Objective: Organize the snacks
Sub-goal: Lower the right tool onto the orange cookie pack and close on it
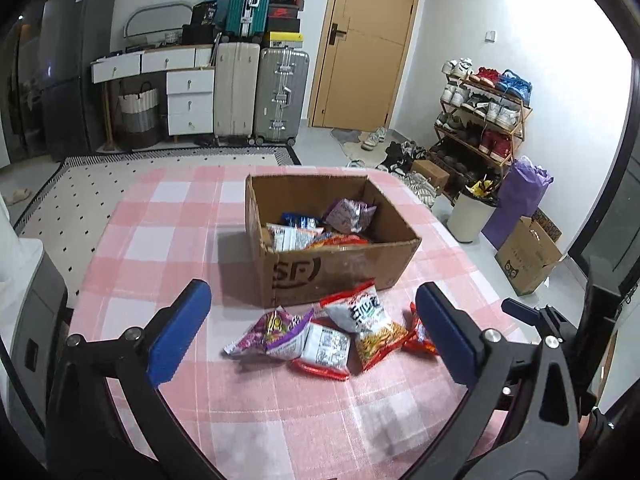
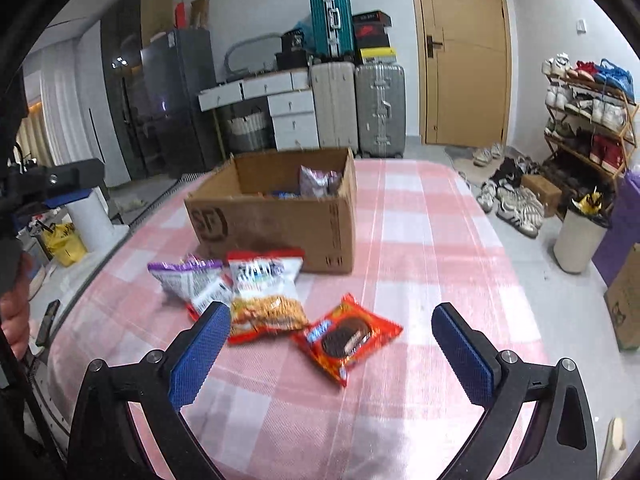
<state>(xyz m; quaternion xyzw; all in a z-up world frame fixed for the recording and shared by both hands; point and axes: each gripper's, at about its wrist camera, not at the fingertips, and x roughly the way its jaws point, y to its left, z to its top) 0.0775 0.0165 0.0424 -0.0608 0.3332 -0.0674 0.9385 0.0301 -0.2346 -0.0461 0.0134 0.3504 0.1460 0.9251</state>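
Both the left hand-held gripper (image 1: 314, 308) and the right hand-held gripper (image 2: 331, 320) are hovering with fingers spread apart over four snack packets (image 1: 370, 322) lying on the checkered surface (image 1: 168, 248) before the cardboard box (image 1: 340, 268), itself holding several more.

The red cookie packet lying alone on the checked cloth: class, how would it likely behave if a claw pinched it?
The red cookie packet looks thin and crinkly, so probably floppy and light. Its glossy film may slip. The round cookie pictured suggests the contents could crack if squeezed.
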